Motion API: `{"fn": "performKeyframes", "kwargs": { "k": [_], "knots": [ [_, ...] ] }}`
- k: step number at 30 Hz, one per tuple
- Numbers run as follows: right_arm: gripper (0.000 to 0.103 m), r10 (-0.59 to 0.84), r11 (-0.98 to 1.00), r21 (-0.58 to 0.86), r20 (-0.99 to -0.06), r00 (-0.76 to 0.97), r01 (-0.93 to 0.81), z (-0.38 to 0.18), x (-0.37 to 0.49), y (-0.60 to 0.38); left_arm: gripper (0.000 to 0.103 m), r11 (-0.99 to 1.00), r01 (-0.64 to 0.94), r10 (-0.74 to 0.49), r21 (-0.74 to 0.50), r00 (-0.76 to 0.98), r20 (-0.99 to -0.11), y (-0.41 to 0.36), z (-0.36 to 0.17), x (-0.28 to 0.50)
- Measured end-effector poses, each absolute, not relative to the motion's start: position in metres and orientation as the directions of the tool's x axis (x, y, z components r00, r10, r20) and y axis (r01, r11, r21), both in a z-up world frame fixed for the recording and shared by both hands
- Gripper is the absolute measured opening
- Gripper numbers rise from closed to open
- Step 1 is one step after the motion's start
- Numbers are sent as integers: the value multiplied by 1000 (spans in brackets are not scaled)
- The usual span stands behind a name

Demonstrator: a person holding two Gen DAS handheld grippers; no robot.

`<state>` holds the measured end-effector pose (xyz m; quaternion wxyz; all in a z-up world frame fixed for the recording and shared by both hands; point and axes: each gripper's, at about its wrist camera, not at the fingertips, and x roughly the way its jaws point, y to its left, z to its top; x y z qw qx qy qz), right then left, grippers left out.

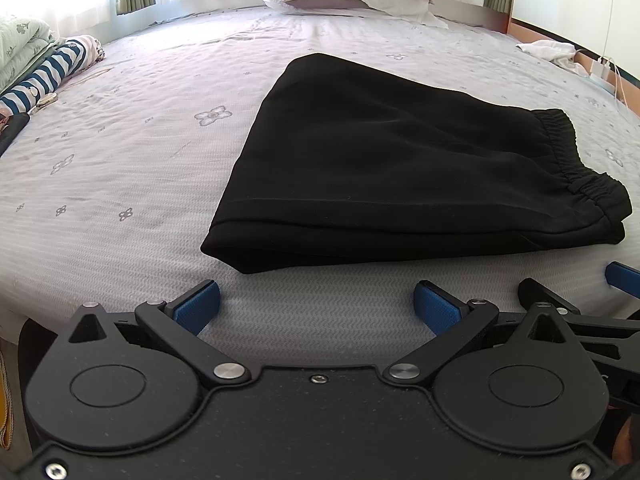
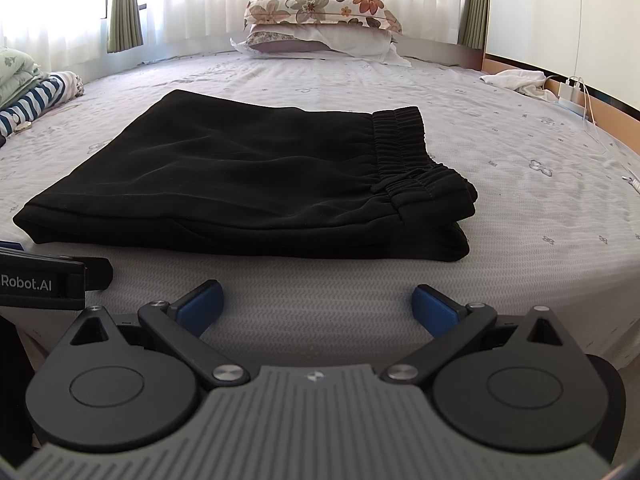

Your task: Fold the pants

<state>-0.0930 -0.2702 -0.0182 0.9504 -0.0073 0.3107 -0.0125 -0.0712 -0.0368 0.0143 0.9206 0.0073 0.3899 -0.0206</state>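
Pants [image 2: 240, 184], black, soft and likely light and limp, lie folded on the bed [image 2: 520, 200] just ahead of the spread, empty left gripper [image 1: 318, 306] and right gripper [image 2: 318, 304]; best pinched at the thicker gathered waistband [image 2: 400, 140]

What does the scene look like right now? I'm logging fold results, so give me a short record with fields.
garment: black pants, folded into a compact stack
waistband: elastic waistband on the right end, on top
surface: bed sheet with small flower print
left gripper: open, empty, short of the pants
right gripper: open, empty, short of the pants
background: floral pillows at the far end
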Motion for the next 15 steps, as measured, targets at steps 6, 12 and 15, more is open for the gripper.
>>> {"fn": "performKeyframes", "kwargs": {
  "k": [6,12,15],
  "knots": [
    [103,-29,1000,-22,-591,806,19,-18,-93,-270,103,999,42,-29,0,697,-717,-38,13,-71],
    [103,-28,1000,-22,-591,807,19,-18,-93,-270,103,999,40,-29,-2,695,-719,-38,13,-71],
    [103,-28,1000,-21,-591,806,19,-18,-93,-270,103,999,40,-30,-2,697,-717,-37,13,-71]
  ]
}}
